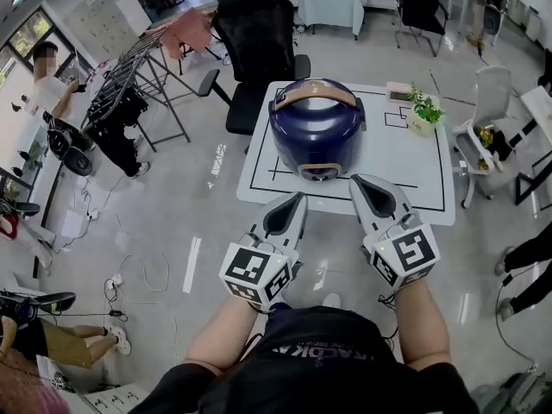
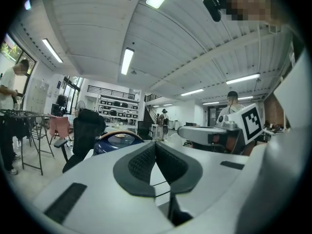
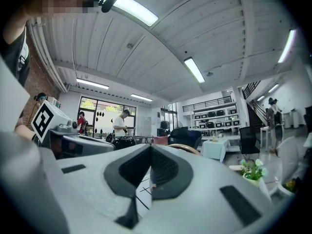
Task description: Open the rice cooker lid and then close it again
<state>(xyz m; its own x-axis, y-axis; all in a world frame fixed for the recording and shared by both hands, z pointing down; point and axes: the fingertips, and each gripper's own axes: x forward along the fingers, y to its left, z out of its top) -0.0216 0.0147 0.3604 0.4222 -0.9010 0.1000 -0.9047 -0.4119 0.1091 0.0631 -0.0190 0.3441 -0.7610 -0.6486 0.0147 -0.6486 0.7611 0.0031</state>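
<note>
**Blue rice cooker sits shut on the white table**

The dark blue rice cooker [image 1: 316, 128] stands in the middle of the white table [image 1: 414, 171], inside the black lines drawn on it. Its lid [image 1: 315, 115] is down. A light brown carry handle [image 1: 315, 96] lies across the back of the top. A small potted plant [image 1: 423, 110] stands at the far right corner, well apart from the cooker.

The left gripper [image 1: 299, 198] and the right gripper [image 1: 355, 182] are held side by side at the near edge of the table, pointing at the cooker. Neither one touches it. Each has its two jaws pressed together with nothing between them.

A lid that is down looks the same whether it is waiting to go up or has been put down again. The pictures can't say which.

The cooker looks hard, smooth and shiny, so I think gripper tips could slide on its round sides. It looks heavy enough to stay put under a gentle push. The lid probably swings up from the front and stays joined at the back. The silver catch [image 1: 320, 173] low on the front, on the side nearest the grippers, looks like the spot to press for opening. For closing, the flat top near the front edge looks best to push on. The thin handle would likely just flop.
</note>
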